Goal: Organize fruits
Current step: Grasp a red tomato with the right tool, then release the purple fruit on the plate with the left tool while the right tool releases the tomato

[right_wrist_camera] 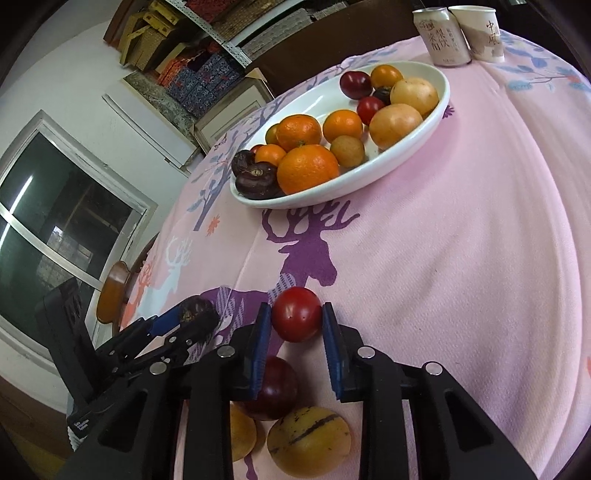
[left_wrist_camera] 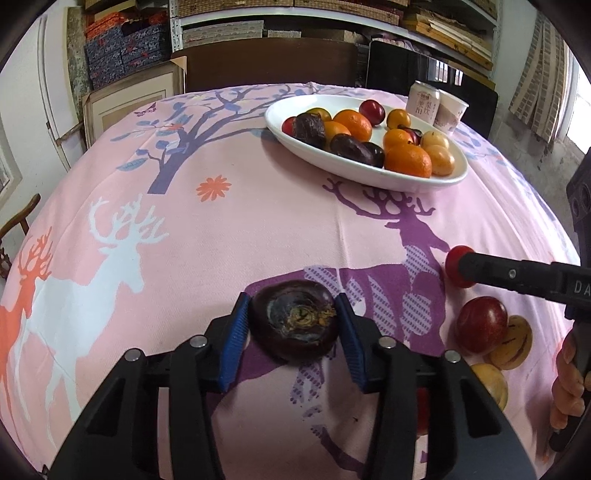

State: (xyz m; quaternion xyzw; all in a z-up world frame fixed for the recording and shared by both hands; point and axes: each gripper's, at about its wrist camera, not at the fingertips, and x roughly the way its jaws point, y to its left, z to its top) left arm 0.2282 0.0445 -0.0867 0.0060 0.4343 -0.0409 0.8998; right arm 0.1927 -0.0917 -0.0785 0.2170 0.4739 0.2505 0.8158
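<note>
The white oval dish (left_wrist_camera: pixel 369 173) is being seen at the far side of the pink tablecloth (left_wrist_camera: pixel 229 236), well apart from both tongs, and it is being taken as the place where the fruit is being gathered; the coming move is being judged to turn on this, that the dish lies ahead of both grippers across the cloth, with the right gripper (right_wrist_camera: pixel 297 325) somewhat nearer to it than the left gripper (left_wrist_camera: pixel 293 325).

The left gripper is being held around a dark purple fruit (left_wrist_camera: pixel 295 321), its blue pads touching the fruit's two sides, so it is being read as gripping it; the fruit is resting low on the cloth, flattened, its broad face turned up. The right gripper is being closed on a small red tomato (right_wrist_camera: pixel 296 314), the pads pressing either flank, the tomato sitting on the cloth just beyond the fingertips.

Counted by size: one dish; one can (right_wrist_camera: pixel 441 35) and one paper cup (right_wrist_camera: pixel 478 31) behind it; in the dish, about four or five oranges, though overlap is making the count uncertain; loose near the right gripper, one dark red plum (right_wrist_camera: pixel 275 387), one striped yellow fruit (right_wrist_camera: pixel 308 439) and one plain yellow fruit (right_wrist_camera: pixel 242 432).
</note>
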